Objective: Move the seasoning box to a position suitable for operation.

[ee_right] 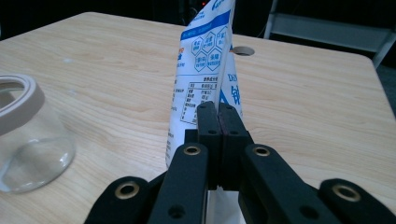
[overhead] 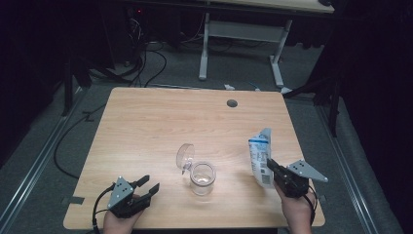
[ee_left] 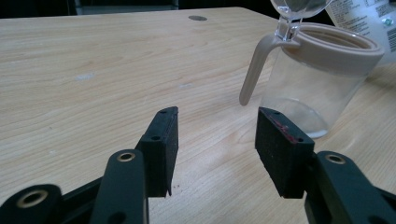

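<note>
**Right gripper pinches a pouch upright while the left one waits open by the jar**

You sit at a pale wooden table (overhead: pixel 146 126), with both forearms coming in from its near edge. In your right hand, the right gripper (overhead: pixel 273 168) has its jaws pressed together on the lower edge of a white and blue pouch (overhead: pixel 260 156). The pouch stands nearly upright, right of the table's middle, tilted slightly, with its top corner pointing away from you. From the right gripper view, the two black pads meet on the printed face of the pouch, which rises straight above them.

In your left hand, the left gripper (overhead: pixel 148 185) rests low over the near left part of the table. Its jaws stand apart with nothing between them, and bare wood shows through the gap in the left gripper view. Its tips point toward the jar.

A clear glass jar (overhead: pixel 202 178) stands upright on the table between the two grippers, nearer to you than the middle. It has a beige rim and a clear lid (overhead: pixel 185 156) flipped up and open on its far left side. The jar looks empty. The pouch sits just to the right of the jar, not touching it.
</note>
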Demonstrator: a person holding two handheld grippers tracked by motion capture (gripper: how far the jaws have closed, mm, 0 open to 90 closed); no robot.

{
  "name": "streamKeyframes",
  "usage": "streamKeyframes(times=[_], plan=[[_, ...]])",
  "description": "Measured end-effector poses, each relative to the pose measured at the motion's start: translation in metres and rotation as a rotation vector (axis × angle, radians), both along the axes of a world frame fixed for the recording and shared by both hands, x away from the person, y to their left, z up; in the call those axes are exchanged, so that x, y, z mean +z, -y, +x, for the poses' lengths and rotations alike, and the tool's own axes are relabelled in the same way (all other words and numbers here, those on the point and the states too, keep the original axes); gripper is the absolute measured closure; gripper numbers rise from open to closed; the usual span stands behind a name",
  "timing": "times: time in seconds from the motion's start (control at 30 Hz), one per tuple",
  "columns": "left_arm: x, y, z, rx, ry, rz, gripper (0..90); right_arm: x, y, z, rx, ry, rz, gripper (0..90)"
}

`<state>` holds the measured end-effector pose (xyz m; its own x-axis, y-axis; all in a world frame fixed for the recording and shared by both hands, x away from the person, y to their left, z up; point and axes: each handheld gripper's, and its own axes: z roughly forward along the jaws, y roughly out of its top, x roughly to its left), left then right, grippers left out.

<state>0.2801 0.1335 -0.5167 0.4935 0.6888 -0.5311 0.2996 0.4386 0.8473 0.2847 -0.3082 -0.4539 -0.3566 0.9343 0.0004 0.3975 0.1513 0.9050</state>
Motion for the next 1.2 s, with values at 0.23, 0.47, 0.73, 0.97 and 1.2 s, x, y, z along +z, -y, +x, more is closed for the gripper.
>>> streamKeyframes(times=[0.23,0.47,0.73,0.97,1.2], plan=[[-0.001,-0.004,0.003,0.003,-0.012,-0.017,50.0,0.003,-0.013,0.005,0.024,-0.041,-0.049,89.9],[0.0,-0.002,0.004,-0.021,-0.008,-0.035,49.9,0.01,-0.024,0.01,0.052,-0.072,-0.084,89.9],[0.001,0.0,0.002,-0.044,-0.001,-0.035,49.9,0.018,-0.029,0.016,0.064,-0.125,-0.122,89.9],[0.0,0.0,0.001,-0.039,0.0,-0.037,49.9,0.029,-0.031,0.024,0.093,-0.189,-0.155,89.9],[0.0,0.001,0.001,-0.041,0.002,-0.03,49.9,0.037,-0.034,0.032,0.12,-0.243,-0.179,89.9]])
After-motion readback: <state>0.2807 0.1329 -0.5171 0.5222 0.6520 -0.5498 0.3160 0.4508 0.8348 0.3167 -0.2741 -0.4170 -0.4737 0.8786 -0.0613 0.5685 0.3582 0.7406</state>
